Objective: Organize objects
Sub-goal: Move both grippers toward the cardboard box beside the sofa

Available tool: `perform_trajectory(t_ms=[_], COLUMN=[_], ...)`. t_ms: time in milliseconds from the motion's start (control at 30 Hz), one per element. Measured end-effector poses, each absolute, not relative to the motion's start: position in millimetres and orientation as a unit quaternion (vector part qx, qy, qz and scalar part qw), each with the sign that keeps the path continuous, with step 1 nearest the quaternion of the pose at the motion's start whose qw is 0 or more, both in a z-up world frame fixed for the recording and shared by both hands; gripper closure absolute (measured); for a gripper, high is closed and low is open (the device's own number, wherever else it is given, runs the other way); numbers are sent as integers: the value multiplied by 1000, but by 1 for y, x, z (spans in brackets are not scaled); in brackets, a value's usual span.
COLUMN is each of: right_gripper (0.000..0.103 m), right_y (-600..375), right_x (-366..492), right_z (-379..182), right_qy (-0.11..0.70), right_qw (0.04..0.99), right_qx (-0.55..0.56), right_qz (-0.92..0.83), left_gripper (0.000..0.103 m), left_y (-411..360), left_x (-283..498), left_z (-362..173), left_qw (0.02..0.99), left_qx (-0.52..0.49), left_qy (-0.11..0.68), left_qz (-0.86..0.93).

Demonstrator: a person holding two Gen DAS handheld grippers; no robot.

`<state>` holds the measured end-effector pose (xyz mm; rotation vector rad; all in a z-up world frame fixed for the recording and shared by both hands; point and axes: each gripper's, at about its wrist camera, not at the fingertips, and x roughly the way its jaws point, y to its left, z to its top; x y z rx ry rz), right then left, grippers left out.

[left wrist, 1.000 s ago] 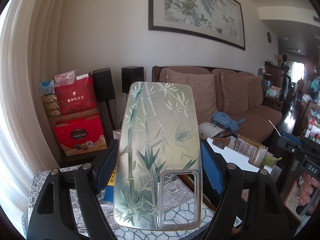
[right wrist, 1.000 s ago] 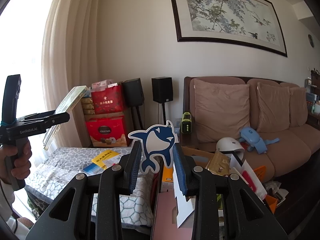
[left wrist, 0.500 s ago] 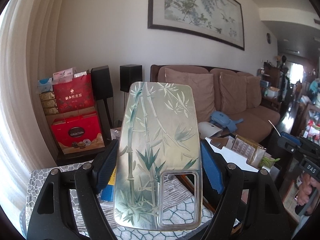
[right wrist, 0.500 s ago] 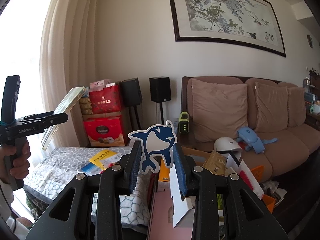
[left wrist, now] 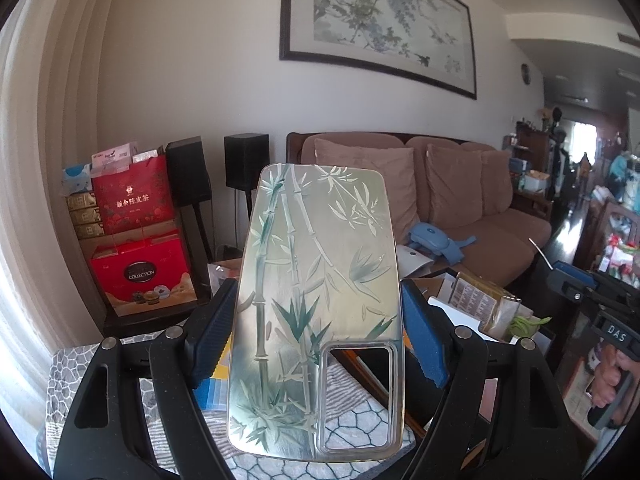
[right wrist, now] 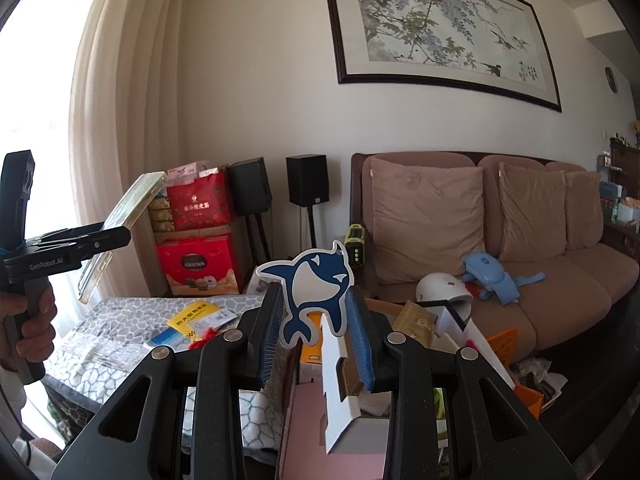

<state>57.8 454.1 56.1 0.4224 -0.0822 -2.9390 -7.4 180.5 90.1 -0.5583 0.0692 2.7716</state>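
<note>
A clear phone case (left wrist: 316, 280) printed with green bamboo stands upright and fills the middle of the left wrist view. My left gripper (left wrist: 318, 320) is shut on it, blue pads against its two long edges. In the right wrist view the same case (right wrist: 128, 208) tilts up at the far left in the left gripper (right wrist: 100, 240), held by a hand (right wrist: 36, 320). A flat blue-and-white whale cutout (right wrist: 316, 280) stands between the pads of my right gripper (right wrist: 314, 304), which is shut on it.
Below lies a table with a grey hexagon-pattern cloth (right wrist: 120, 320) carrying a yellow leaflet (right wrist: 196, 314). Open cardboard boxes (right wrist: 344, 400) crowd its right. Behind are red gift boxes (right wrist: 196, 264), two black speakers, and a brown sofa (right wrist: 560, 280) with a white helmet (right wrist: 442, 290).
</note>
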Motion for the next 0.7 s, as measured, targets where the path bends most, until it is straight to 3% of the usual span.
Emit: perform_trajectory(t_ms=[700], right_gripper=[71], right_y=[470], right_x=[56], right_z=[55], right_qy=[-29], right_qw=[62], right_qx=[148], right_qz=[-987], left_gripper=[27], left_y=[193], left_x=[-13], left_z=[91], left_qw=[170], left_qx=[-197], left_qy=[14], left_qz=[965])
